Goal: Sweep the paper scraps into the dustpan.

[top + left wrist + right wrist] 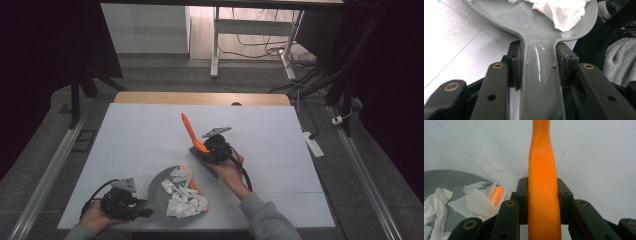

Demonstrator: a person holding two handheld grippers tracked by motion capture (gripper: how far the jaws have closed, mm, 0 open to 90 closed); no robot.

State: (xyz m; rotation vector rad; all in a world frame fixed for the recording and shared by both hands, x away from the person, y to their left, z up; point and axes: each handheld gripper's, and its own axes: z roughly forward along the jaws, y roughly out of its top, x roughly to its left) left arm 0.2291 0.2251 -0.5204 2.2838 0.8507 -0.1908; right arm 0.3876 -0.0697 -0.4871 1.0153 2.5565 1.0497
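Beside the grey dustpan (162,192), held by its handle in the left gripper (142,210), right gripper (210,150) clamps the orange brush (192,134); sweeping looks done, next likely setting brush down.

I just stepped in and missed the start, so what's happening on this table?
A person is sweeping up with a handheld gripper in each hand. The left gripper is clamped on the handle of a grey dustpan resting on the white table, with crumpled white paper scraps already piled in its pan. The right gripper grips the orange handle of a brush, held just beyond the dustpan's rim. Something small and orange lies among the scraps.
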